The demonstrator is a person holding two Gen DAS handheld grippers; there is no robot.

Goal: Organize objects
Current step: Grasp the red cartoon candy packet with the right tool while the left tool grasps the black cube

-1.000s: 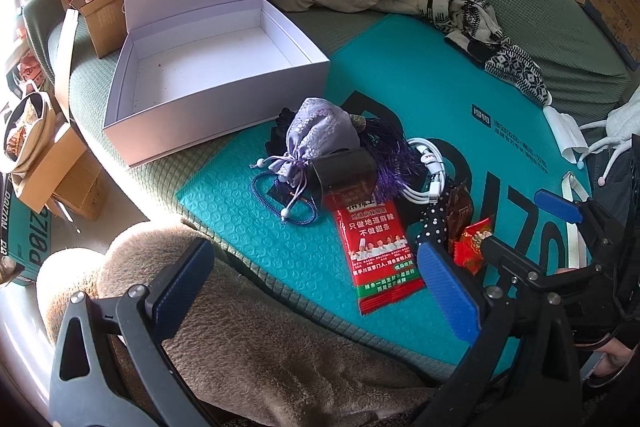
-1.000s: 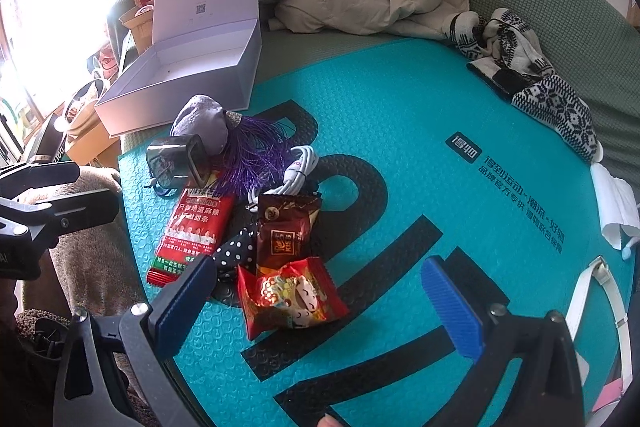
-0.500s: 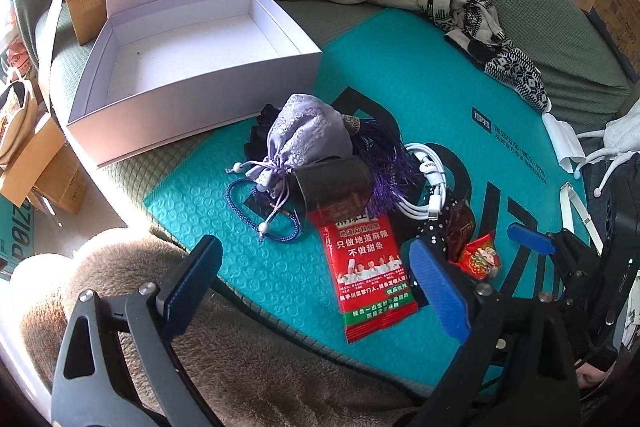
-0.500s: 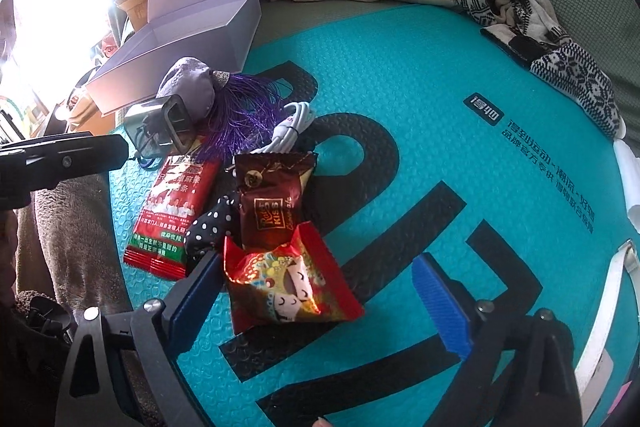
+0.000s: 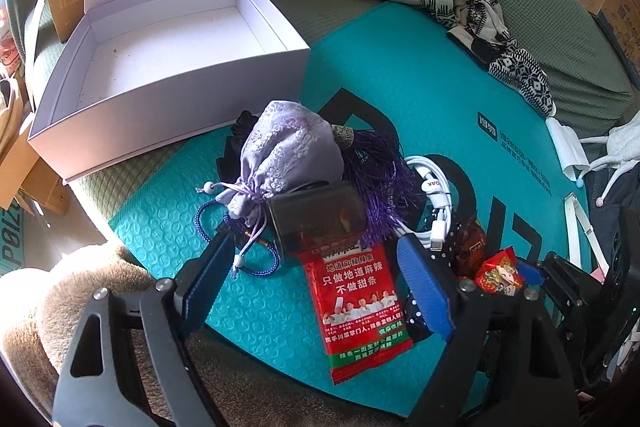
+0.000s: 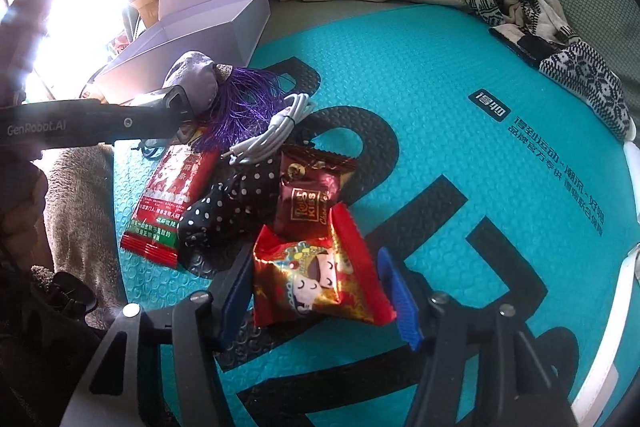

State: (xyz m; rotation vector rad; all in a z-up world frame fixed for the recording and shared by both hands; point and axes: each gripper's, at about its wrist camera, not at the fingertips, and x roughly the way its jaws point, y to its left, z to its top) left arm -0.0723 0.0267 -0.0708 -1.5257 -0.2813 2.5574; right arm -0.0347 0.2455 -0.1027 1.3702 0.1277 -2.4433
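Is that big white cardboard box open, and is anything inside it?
Open and empty: the white cardboard box has its lid raised, showing a bare floor.

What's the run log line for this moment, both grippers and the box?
left gripper: open, over red snack packet | right gripper: open, straddling red candy wrapper, not clamped | white box: lid up, nothing visible inside

Black claw (image 6: 316,291) frames, blue ribbed pads (image 6: 400,301), silver screws (image 6: 131,310), "GenRobot.AI" lettering (image 6: 36,127).
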